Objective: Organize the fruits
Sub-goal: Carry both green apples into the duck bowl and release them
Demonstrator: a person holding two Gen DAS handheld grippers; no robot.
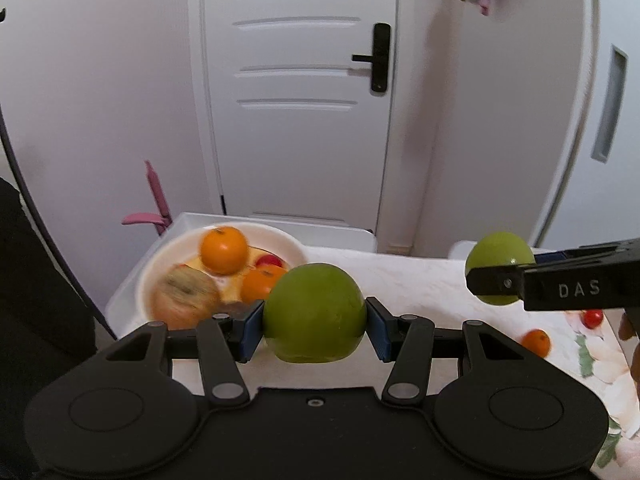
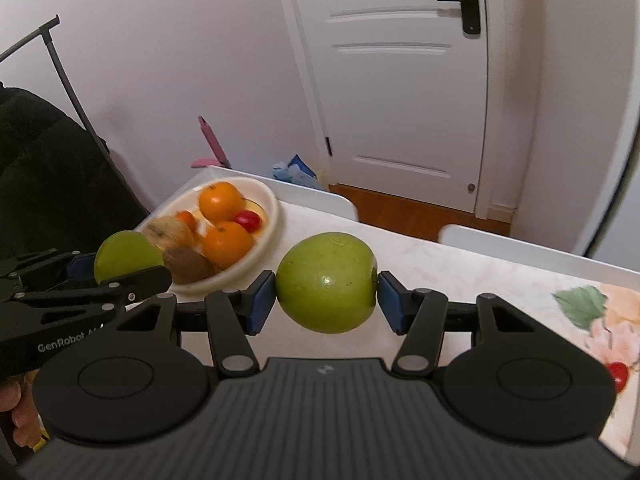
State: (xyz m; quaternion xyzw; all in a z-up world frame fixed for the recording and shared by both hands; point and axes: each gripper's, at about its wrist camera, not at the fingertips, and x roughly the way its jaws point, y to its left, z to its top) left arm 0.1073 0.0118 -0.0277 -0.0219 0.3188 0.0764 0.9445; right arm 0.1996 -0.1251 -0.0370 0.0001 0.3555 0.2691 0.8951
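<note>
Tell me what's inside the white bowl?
The white bowl holds oranges, the top one highest, a small red tomato, a brownish apple and a brown kiwi-like fruit. Whatever lies underneath them is covered.

1. Green apple (image 1: 315, 313) – round, glossy, held off the table, right of the white bowl (image 1: 160, 264).
2. Second green apple (image 2: 326, 282) – also aloft, further right.
3. Oranges (image 1: 223, 249), a cherry tomato (image 2: 247, 220) and brown fruit (image 1: 185, 300) lie inside the bowl.
</note>
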